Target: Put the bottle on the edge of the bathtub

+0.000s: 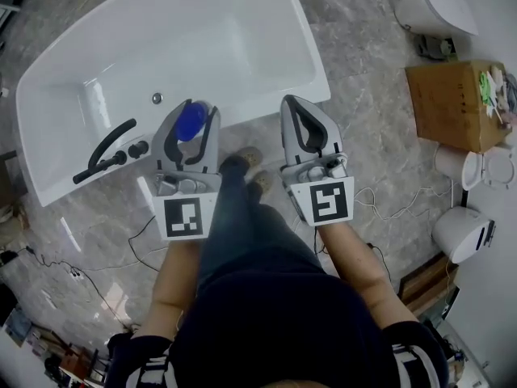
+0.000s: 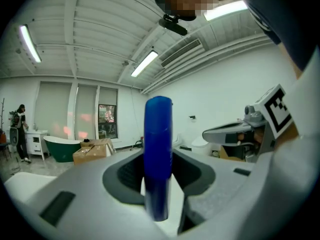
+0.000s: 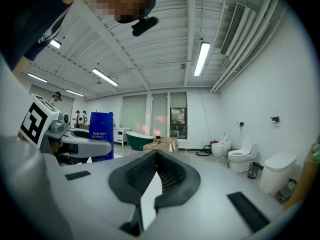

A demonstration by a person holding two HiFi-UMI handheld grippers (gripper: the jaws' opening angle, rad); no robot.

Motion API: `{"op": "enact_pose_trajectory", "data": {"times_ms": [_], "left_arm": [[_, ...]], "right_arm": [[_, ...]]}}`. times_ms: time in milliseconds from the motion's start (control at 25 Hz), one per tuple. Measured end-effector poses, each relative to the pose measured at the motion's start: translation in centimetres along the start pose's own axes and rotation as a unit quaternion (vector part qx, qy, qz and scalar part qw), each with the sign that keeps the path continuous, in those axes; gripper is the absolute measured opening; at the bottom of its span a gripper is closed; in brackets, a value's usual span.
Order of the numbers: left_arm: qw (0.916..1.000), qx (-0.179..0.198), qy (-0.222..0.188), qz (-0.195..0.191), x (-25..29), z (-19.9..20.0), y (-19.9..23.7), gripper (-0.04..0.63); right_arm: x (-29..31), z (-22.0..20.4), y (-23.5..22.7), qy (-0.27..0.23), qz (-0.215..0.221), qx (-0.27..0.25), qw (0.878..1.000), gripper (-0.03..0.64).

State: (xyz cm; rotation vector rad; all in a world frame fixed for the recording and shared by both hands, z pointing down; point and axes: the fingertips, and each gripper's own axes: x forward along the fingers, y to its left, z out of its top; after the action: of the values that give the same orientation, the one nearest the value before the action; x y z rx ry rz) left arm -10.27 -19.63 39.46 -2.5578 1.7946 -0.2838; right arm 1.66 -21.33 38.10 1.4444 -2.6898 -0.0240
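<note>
A blue bottle (image 1: 191, 122) stands upright between the jaws of my left gripper (image 1: 196, 113), which is shut on it. In the head view it hangs just above the near rim of the white bathtub (image 1: 266, 95). The left gripper view shows the bottle (image 2: 158, 149) pinched between the two grey pads. My right gripper (image 1: 296, 105) is to the right of it, beside the tub's near corner, with its jaws closed together and nothing in them. In the right gripper view the pads (image 3: 170, 176) meet at the tip, and the bottle (image 3: 101, 134) shows at the left.
A black faucet with knobs (image 1: 109, 153) sits on the tub's left rim, a drain button (image 1: 157, 98) near it. The person's legs and shoes (image 1: 246, 168) stand between the grippers. A cardboard box (image 1: 452, 103), toilets (image 1: 436, 10) and floor cables (image 1: 380, 196) lie to the right.
</note>
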Motion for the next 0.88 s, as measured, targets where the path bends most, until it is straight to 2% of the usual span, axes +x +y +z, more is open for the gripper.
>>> {"op": "enact_pose_trajectory", "data": {"times_ms": [280,440,880], "left_arm": [[0.9998,-0.020,0.000,0.003,1.3,-5.4,0.1,0.152],[0.9997,-0.009,0.020,-0.003,1.6,-8.5,-0.4,0.152],[0.9973,-0.035,0.065,-0.008,2.9,-17.9,-1.7,0.152]], "right_arm": [[1.7,-4.5,-0.4,0.025,0.002,-0.010,1.000,0.015],[1.9,-6.6,0.1,0.030,0.001,-0.012,0.999,0.015],[3.0,-14.4,1.3,0.067,0.009,-0.006,0.998,0.015]]}}
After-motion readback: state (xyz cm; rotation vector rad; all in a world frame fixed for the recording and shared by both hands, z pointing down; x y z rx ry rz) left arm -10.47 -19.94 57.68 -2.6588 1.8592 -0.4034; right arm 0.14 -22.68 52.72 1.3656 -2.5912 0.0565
